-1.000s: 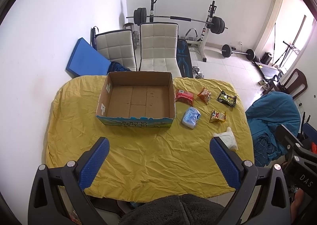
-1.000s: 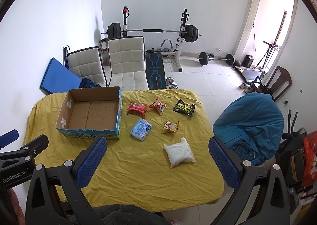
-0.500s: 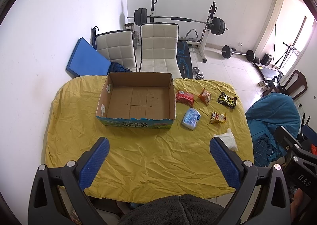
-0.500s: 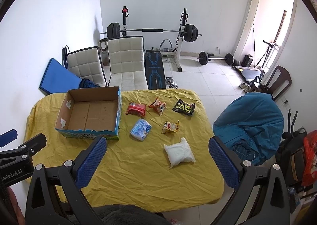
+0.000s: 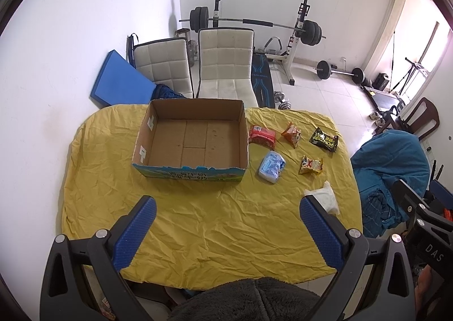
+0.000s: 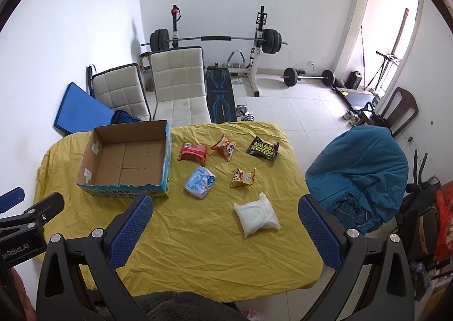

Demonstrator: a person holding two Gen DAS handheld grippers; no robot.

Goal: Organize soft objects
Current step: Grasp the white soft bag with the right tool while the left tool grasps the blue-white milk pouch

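White pouch [image 6: 257,216], nearest the surface's front-right corner, lies just ahead between the right tool's [image 6: 225,226] spread jaws; left tool [image 5: 226,226], also spread, sits farther off.

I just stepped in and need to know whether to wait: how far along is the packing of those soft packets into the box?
Nothing looks done: the cardboard box is empty. Nothing is in hand either; the left gripper and right gripper are both open above the table. All six are left on the yellow cloth: red packet, orange packet, black packet, blue packet, yellow packet, white pouch.
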